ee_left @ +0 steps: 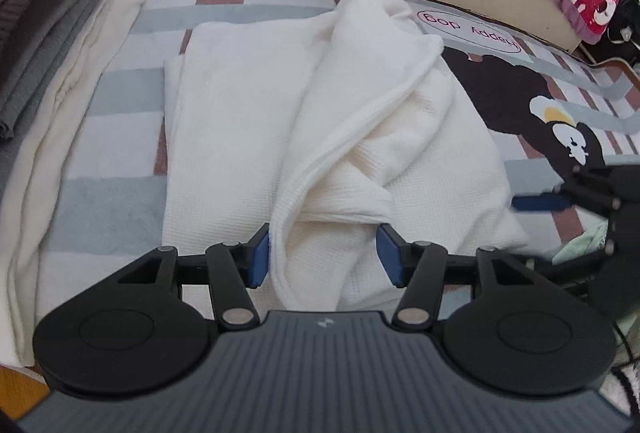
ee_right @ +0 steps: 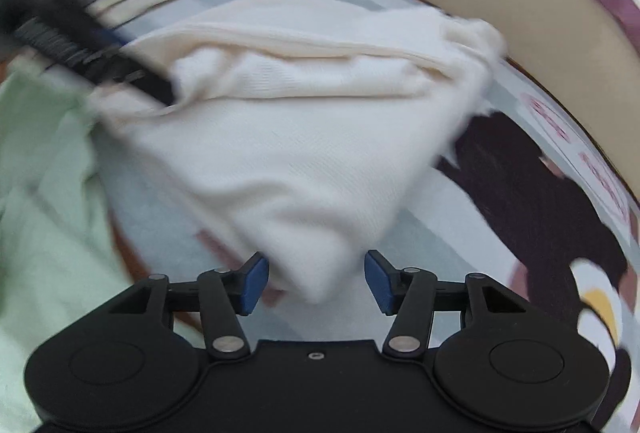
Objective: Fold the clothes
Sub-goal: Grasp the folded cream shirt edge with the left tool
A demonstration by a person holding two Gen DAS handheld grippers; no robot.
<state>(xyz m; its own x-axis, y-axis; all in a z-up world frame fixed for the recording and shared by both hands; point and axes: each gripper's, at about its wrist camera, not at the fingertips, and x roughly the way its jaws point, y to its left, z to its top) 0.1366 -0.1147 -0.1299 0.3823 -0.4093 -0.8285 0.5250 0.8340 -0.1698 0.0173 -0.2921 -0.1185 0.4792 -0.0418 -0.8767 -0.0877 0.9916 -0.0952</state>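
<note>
left gripper [ee_left: 323, 253]: jaws spread, white garment [ee_left: 304, 137] fold between, unpinched
right gripper [ee_right: 316, 279]: jaws spread over garment corner
upper left: folded stack [ee_left: 44, 13]
lower left: green cloth [ee_right: 44, 193]

Matt, waffle-knit white cloth garment [ee_left: 248, 121]

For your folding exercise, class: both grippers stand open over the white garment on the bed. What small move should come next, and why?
Probably close the left gripper on the raised hem fold of the white garment lying between its fingers. The pads are apart and do not press it. The garment looks bunched along that ridge, so gripping there would let it be pulled flat. The right gripper is open too.
</note>
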